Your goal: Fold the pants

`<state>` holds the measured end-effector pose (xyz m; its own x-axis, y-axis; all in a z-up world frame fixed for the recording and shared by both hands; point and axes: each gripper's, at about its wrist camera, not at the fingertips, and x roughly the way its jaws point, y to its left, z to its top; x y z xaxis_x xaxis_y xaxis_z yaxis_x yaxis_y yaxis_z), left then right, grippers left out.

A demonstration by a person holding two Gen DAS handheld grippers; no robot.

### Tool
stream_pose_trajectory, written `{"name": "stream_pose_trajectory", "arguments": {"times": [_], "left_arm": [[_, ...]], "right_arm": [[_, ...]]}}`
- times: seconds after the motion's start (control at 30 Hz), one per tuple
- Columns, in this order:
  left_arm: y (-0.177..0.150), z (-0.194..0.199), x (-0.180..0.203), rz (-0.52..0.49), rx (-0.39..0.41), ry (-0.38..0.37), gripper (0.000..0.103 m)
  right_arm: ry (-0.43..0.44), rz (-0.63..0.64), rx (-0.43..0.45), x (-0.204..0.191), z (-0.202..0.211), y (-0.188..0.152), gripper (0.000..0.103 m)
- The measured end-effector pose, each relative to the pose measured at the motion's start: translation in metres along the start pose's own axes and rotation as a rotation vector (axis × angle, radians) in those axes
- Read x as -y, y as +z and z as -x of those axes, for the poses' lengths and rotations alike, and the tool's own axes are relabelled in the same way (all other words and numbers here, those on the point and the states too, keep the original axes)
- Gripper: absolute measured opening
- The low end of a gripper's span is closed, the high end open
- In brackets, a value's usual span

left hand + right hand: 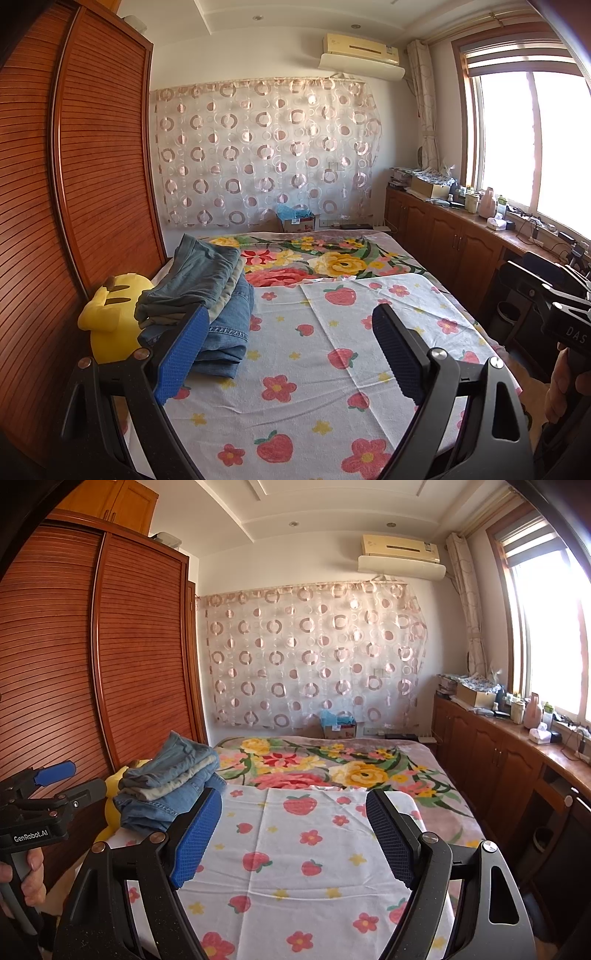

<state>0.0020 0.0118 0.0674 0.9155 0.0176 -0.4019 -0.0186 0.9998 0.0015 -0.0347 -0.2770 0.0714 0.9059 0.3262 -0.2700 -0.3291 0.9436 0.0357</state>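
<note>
A stack of folded pants [207, 295] lies at the left side of the bed: grey-green pairs on top, blue jeans beneath. It also shows in the right wrist view [170, 786]. My left gripper [291, 350] is open and empty above the strawberry-print sheet [332, 369], its left pad beside the stack. My right gripper [295, 834] is open and empty over the same sheet [295, 867]. The left gripper's body shows at the left edge of the right wrist view [40, 801].
A yellow plush toy [110, 317] sits left of the stack against the wooden wardrobe [74, 184]. A floral blanket [325, 258] covers the far bed. A wooden counter [480, 229] with clutter runs under the window at right.
</note>
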Motion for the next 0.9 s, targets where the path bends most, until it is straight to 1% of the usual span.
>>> {"name": "stream_pose_trajectory", "arguments": {"times": [0.9], "left_arm": [[-0.0011,-0.0001,0.0007,-0.002,0.001,0.0,0.09]], "right_arm": [[-0.004,-0.002,-0.003,0.0002,-0.0028,-0.0016,0.082]]}}
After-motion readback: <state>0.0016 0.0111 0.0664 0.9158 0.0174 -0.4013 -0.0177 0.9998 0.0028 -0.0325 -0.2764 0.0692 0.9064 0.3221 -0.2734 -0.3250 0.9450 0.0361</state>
